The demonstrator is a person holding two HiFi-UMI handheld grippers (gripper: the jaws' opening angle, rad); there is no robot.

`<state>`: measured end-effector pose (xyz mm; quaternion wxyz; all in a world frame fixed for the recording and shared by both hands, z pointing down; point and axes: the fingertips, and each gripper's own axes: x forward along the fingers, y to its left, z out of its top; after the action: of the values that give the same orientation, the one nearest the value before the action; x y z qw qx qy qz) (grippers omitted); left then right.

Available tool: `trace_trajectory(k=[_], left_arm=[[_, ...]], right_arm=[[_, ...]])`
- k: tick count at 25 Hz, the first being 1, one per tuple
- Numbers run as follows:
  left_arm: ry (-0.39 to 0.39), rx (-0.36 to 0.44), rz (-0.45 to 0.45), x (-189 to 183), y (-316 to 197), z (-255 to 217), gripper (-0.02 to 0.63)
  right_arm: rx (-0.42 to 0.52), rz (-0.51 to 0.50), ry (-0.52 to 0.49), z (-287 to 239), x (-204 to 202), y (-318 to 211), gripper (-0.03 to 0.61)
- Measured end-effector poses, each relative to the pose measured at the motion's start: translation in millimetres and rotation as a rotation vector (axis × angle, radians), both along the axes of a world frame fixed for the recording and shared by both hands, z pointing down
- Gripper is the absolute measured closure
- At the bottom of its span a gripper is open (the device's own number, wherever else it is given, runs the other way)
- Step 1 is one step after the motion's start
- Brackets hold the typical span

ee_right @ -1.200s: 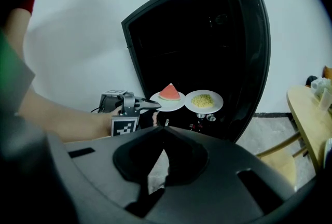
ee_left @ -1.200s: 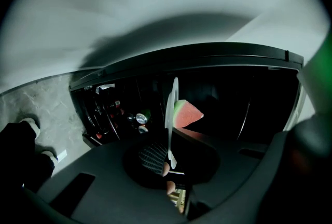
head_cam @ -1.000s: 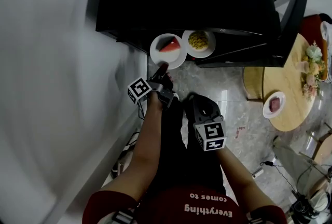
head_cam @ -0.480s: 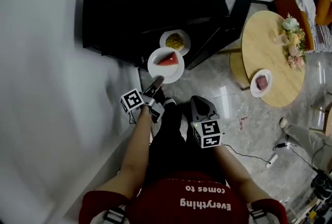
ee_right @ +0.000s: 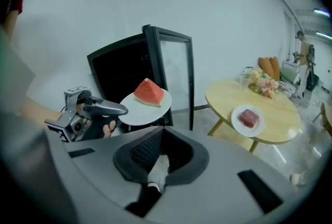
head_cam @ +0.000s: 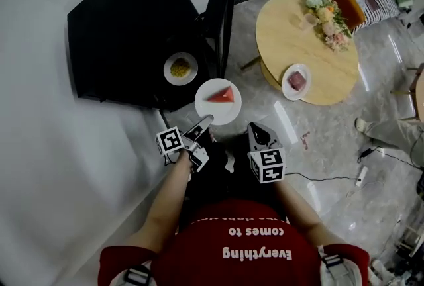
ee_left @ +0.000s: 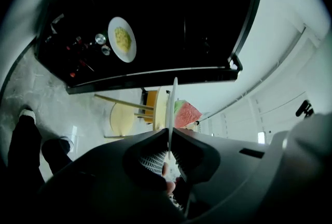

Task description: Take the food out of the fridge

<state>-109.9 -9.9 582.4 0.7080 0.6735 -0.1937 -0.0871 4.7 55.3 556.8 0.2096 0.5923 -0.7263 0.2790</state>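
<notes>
A white plate (head_cam: 213, 109) with a watermelon wedge (head_cam: 222, 95) hangs in the air in front of the black fridge (head_cam: 126, 40). My left gripper (head_cam: 202, 121) is shut on its near rim. The left gripper view shows that plate edge-on (ee_left: 171, 109) between the closed pads, with the wedge (ee_left: 185, 113) beyond it. A second plate of yellow food (head_cam: 180, 68) still sits inside the fridge, whose door (head_cam: 222, 6) stands open. My right gripper (head_cam: 256, 130) hovers to the right of the plate, shut and empty, and from it I see the watermelon plate (ee_right: 147, 108) level.
A round wooden table (head_cam: 318, 53) stands to the right, bearing a plate of red meat (head_cam: 297, 81), a flower bunch (head_cam: 328, 16) and a glass. A stool sits under its near side. Cables lie on the marble floor at the right. A white wall runs along the left.
The left gripper has drawn the watermelon plate out of the fridge and away from the yellow-food plate. The head view has swung right, bringing the whole table in. The right gripper followed, still shut.
</notes>
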Motion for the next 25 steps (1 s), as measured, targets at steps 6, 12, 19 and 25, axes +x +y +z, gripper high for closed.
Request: trace_trajectory(k=[6, 12, 19, 25], left_arm=[[-0.009, -0.02, 0.192, 83, 27, 1, 0.594], [0.003, -0.017, 0.375, 178, 47, 4, 0.594], [-0.024, -0.056, 0.527, 299, 78, 31, 0.594], [-0.064, -0.081, 0.583, 376, 95, 61, 0.594]], right_arm=[[-0.005, 0.199, -0.037, 0, 70, 25, 0.568], [0.018, 0.468, -0.186, 6, 153, 53, 0.568], [0.028, 0.634, -0.289, 25, 248, 81, 0.568], [-0.021, 0.687, -0.271, 51, 306, 100, 0.568]])
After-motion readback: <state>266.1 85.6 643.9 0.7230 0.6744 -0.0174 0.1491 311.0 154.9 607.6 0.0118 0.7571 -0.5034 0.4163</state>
